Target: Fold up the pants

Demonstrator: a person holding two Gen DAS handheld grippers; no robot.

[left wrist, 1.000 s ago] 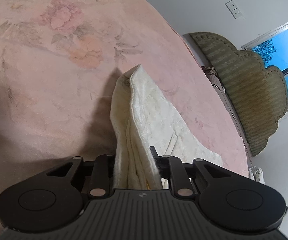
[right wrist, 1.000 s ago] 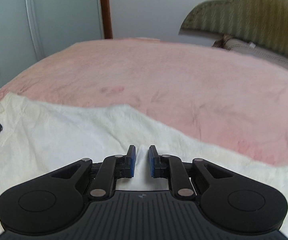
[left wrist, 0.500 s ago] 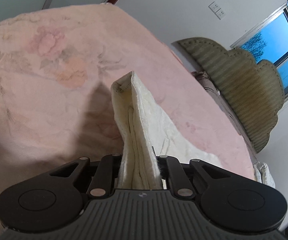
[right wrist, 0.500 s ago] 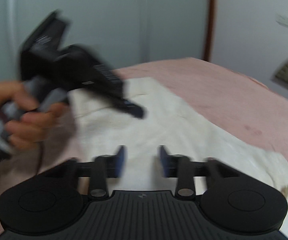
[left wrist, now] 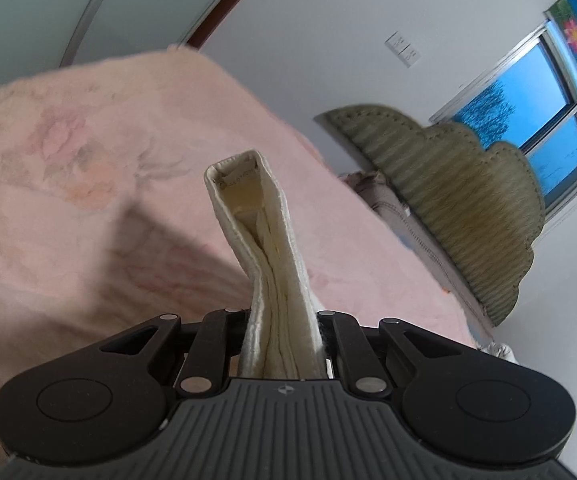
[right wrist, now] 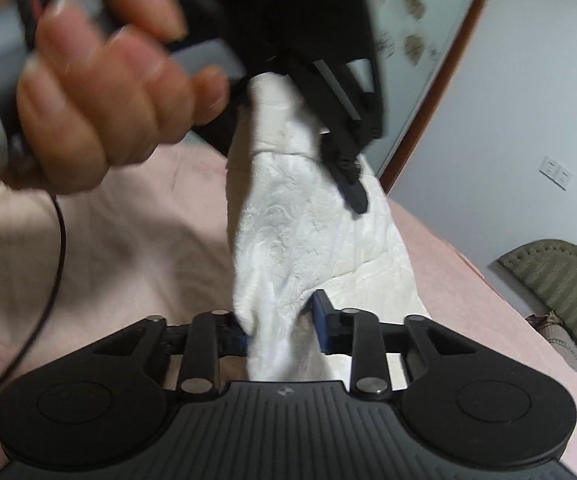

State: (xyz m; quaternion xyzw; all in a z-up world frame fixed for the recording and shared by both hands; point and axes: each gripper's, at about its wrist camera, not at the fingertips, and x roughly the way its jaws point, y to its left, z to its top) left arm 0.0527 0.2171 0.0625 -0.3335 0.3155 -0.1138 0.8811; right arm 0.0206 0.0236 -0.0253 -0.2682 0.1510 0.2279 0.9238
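The cream-white pants [left wrist: 266,248] stick up as a folded band between my left gripper's [left wrist: 282,320] fingers, which are shut on them, lifted above the pink bed [left wrist: 88,208]. In the right wrist view the pants [right wrist: 300,240] hang from the left gripper [right wrist: 328,92], held high by a hand [right wrist: 100,92]. My right gripper [right wrist: 280,320] is open, its blue pads either side of the hanging cloth's lower part; the left pad touches the fabric.
The pink floral bedspread [right wrist: 108,248] spreads below. A green padded headboard [left wrist: 460,184] stands at the right, with a window [left wrist: 528,92] behind. A wardrobe with a brown edge [right wrist: 440,60] stands at the back. A black cable [right wrist: 54,280] hangs from the left hand.
My left gripper has lifted the pants higher off the bed. My right gripper has swung up toward the hanging cloth, which now lies between its open fingers.
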